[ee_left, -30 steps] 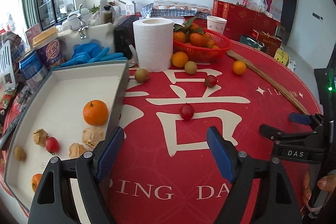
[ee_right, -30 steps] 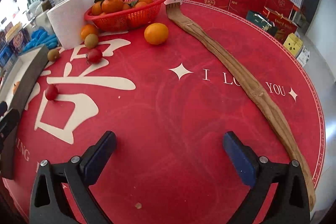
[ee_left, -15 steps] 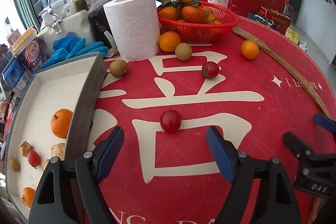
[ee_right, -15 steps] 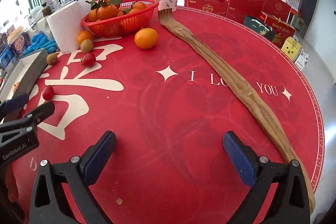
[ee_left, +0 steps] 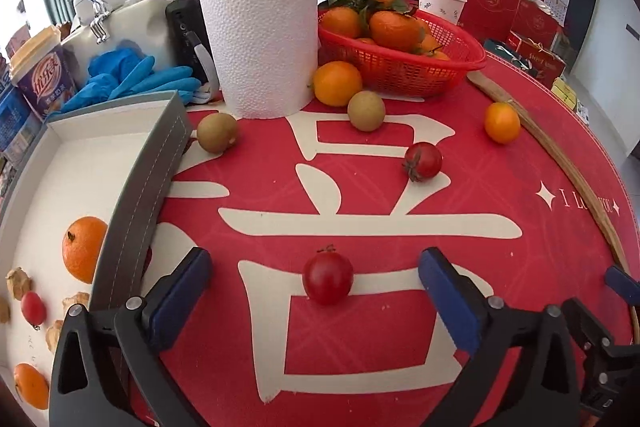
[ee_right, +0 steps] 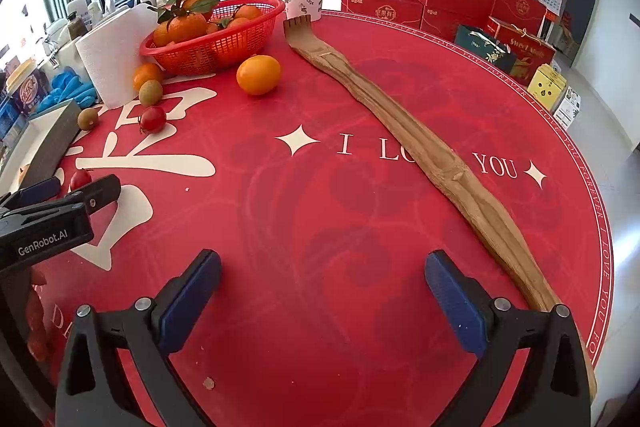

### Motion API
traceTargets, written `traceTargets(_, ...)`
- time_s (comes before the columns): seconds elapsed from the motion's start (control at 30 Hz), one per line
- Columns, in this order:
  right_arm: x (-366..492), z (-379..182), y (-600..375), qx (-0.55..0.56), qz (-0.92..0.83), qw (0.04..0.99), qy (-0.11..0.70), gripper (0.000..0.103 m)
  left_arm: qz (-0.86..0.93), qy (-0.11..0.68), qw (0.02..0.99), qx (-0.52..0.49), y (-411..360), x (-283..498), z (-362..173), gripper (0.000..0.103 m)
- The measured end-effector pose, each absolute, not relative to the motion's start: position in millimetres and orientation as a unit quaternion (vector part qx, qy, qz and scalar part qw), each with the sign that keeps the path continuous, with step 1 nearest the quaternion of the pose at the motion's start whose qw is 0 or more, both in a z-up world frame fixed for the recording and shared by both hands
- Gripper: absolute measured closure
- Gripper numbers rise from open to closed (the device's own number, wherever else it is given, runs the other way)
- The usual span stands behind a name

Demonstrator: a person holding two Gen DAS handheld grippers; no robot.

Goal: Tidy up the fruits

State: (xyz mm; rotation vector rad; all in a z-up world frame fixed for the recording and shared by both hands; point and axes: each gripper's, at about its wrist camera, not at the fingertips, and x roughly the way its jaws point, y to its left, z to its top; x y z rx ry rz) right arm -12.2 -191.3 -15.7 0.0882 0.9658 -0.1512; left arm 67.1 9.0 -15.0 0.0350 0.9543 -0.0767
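A red cherry tomato [ee_left: 328, 278] lies on the red tablecloth, midway between the blue pads of my left gripper [ee_left: 316, 287]. The jaws are opening and the pads stand well apart from it. Farther off lie a second tomato [ee_left: 423, 161], two greenish-brown fruits [ee_left: 217, 132] [ee_left: 366, 111] and two oranges [ee_left: 337, 83] [ee_left: 502, 123]. At the left, the grey-walled tray [ee_left: 136, 203] holds an orange [ee_left: 82, 249], a small tomato [ee_left: 33, 308] and other pieces. My right gripper [ee_right: 324, 287] is open over bare cloth.
A red basket [ee_left: 460, 65] of leafy oranges stands at the back beside a paper towel roll [ee_left: 260, 43]. A long wooden back scratcher [ee_right: 420, 143] runs across the right of the table. Blue gloves [ee_left: 132, 79], a cup and boxes crowd the far edge.
My left gripper has moved forward and down, so the near tomato now sits between its fingers, and its jaws have widened. It has come into the right wrist view at the left edge.
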Motion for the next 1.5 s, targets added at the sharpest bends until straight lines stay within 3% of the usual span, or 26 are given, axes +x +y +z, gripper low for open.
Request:
traceTargets(0.27,-39,11,-230,0.15,-0.04,0.906,0.394,0.001,-0.037,0.46,0.887,0.017,9,69,-14,0.0)
traceTargets(0.53,-47,11,-252,0.225,0.002,0.888,0.401,0.001,-0.037,0.46,0.887,0.017,9,69,-15,0.0)
traceTargets(1.5,-60,17,-265,0.276,0.057,0.876,0.391,0.001,-0.038,0.46,0.887,0.018,9,69,-15,0.0)
